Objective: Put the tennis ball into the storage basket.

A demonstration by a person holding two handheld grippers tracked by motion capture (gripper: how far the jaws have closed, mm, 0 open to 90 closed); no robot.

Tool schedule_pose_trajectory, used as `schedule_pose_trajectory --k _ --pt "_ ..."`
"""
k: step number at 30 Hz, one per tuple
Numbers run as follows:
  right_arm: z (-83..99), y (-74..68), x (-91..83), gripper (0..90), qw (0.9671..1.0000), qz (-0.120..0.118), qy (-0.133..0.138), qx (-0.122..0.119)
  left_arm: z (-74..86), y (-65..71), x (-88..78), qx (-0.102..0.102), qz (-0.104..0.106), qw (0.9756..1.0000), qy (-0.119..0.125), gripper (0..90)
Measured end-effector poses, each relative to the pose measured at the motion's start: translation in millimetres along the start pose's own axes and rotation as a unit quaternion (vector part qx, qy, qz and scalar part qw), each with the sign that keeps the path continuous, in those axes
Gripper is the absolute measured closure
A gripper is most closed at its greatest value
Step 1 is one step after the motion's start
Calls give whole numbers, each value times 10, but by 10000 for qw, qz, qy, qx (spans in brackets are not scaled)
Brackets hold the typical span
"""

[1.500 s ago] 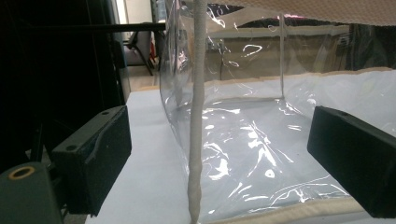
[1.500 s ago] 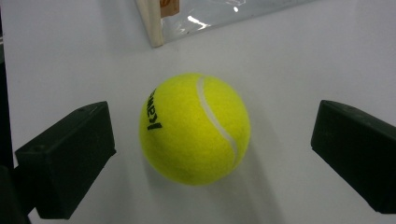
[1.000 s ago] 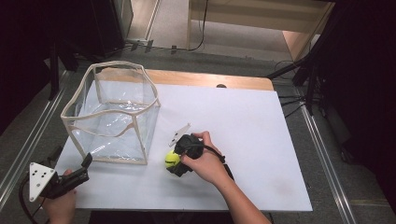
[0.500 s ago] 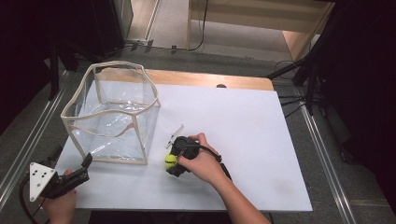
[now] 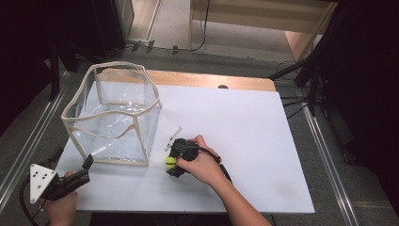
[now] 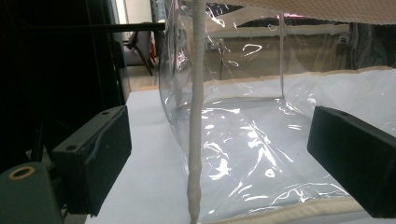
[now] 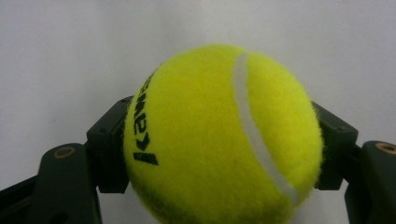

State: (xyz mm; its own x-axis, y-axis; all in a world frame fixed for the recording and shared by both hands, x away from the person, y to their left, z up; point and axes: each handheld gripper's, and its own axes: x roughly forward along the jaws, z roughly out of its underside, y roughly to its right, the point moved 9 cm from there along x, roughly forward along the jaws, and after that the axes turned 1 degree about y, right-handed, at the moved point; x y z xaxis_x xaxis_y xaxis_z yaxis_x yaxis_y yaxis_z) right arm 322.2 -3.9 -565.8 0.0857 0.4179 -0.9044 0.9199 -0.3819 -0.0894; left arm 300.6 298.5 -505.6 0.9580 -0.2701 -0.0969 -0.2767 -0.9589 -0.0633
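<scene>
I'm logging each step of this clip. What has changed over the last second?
Little. The right claw, shut on the tennis ball, shifted slightly toward the person over the white table. The thin white strip near it tilted. The left claw and the clear bin stayed put.

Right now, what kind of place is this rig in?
Probably a lab data-collection station: a white table ringed by metal rails and floor cables, with a person's hand-held right claw clamped on a tennis ball beside a clear bin.
</scene>
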Motion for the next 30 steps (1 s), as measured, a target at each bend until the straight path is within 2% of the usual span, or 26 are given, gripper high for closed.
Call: schedule_pose_trajectory --k 16,23,24,30 --pt "-89 -27 -49 242 9999 -137 50 -37 -2 -1 0 -19 -7 10000 8 68" --pt "-179 -23 -81 242 9998 -178 116 -54 -4 -1 1 -32 -6 10000 15 68" --pt "-200 -12 -82 242 9996 -193 167 -149 -4 -1 1 -32 -6 10000 16 68" --pt "-295 -12 -151 242 9996 -199 171 -137 -5 -2 0 -47 0 10000 16 68"
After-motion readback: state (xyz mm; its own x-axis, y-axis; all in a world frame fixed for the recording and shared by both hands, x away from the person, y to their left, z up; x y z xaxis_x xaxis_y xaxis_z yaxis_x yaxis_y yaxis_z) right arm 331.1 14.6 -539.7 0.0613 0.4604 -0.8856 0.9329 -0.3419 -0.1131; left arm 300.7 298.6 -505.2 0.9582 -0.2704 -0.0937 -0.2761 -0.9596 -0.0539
